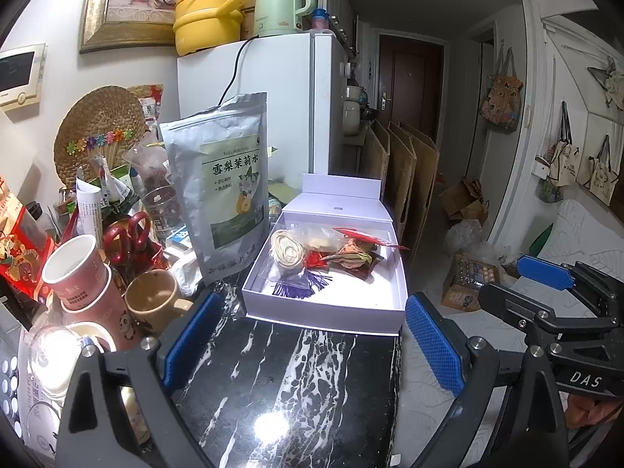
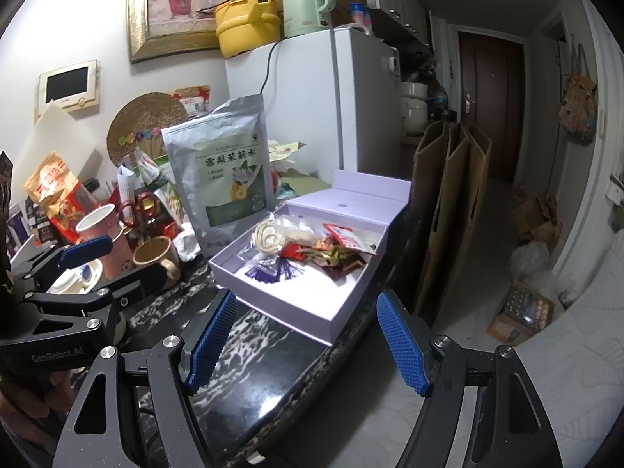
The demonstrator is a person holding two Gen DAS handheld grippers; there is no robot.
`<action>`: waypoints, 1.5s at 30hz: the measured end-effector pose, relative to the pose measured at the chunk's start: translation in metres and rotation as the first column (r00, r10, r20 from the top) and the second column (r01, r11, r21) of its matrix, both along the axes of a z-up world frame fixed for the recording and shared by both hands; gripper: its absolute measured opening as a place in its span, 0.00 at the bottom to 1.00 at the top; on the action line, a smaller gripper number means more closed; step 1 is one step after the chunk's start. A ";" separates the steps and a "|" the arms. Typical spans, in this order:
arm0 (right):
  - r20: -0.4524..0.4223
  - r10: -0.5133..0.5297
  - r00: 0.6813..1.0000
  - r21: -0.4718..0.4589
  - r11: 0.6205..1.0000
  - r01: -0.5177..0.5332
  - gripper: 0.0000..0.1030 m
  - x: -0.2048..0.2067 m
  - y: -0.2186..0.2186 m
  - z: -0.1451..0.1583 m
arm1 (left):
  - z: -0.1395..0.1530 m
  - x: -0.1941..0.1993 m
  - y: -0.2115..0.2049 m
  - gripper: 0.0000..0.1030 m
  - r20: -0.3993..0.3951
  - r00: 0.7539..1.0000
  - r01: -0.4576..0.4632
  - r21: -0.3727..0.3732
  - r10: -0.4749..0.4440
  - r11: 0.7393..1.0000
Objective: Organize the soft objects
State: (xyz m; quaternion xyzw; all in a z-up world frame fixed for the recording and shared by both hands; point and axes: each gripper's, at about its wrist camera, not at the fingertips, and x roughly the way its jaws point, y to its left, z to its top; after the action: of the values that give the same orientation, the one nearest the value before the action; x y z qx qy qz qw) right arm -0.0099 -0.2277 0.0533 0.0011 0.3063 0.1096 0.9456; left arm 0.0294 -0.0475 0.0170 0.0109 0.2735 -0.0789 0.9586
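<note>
Both cameras sit low over the near end of the dark marbled counter (image 1: 280, 382), each looking forward and slightly down along its own pair of blue-padded fingers. The left one faces the open white box (image 1: 323, 304) almost square on and close, with the silver pouch (image 1: 222, 179) just behind it. The right one stands a little further right, seeing the same box (image 2: 296, 312) from its corner and more of the hallway door (image 2: 491, 109). Each catches the other gripper at its edge: the right gripper (image 1: 546, 273) in the left view, the left gripper (image 2: 85, 249) in the right view. Both share the box, pouch, fridge (image 1: 280, 105) and clutter by the wall.
</note>
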 end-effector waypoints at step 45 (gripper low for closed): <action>0.002 -0.007 1.000 -0.015 1.000 0.007 0.73 -0.002 -0.004 0.004 | -0.001 0.000 0.000 0.94 -0.034 0.999 -0.007 0.013 0.007 1.000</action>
State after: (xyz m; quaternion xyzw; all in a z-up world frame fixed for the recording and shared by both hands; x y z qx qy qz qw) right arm -0.0122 -0.2312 0.0572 -0.0050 0.3062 0.1040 0.9462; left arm 0.0295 -0.0472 0.0157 0.0147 0.2904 -0.0741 0.9539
